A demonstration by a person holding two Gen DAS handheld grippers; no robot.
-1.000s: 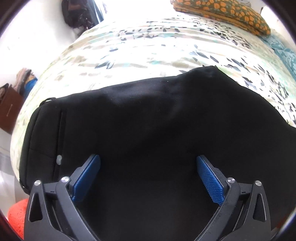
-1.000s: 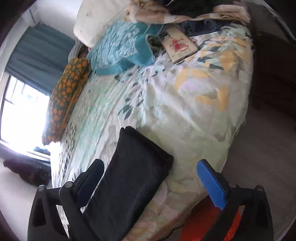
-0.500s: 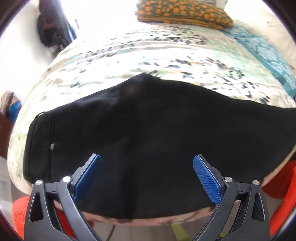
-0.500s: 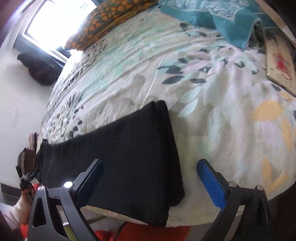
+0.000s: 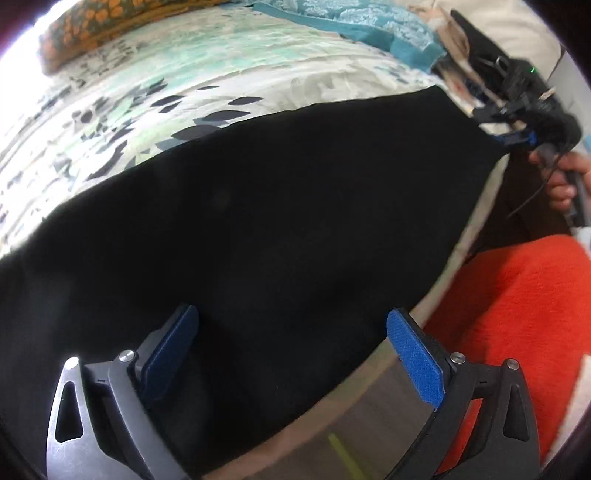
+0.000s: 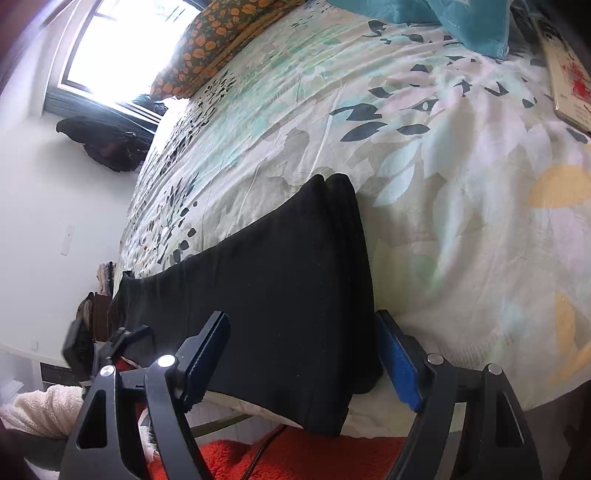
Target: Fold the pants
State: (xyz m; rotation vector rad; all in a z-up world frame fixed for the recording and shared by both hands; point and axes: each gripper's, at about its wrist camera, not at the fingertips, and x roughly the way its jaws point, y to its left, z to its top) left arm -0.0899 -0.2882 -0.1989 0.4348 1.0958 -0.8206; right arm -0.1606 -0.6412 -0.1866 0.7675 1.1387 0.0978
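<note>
The black pants (image 5: 266, 221) lie folded lengthwise along the near edge of the bed, on the floral bedspread (image 5: 184, 74). My left gripper (image 5: 291, 328) is open, low over the pants near the bed edge, holding nothing. In the right wrist view the pants (image 6: 280, 280) stretch away to the left, and my right gripper (image 6: 301, 332) is open with its jaws astride the leg-end corner of the pants. The right gripper also shows in the left wrist view (image 5: 517, 138) at the far end of the pants.
An orange-patterned pillow (image 6: 207, 44) and a teal cloth (image 6: 461, 18) lie at the far side of the bed. A book (image 6: 569, 77) lies at the right. Red fleece (image 5: 517, 314) is beside the bed edge. A window (image 6: 122, 40) is behind.
My left gripper has swung right along the pants toward the leg end. My right gripper has moved in closer to the leg-end corner, its jaws now on either side of it.
</note>
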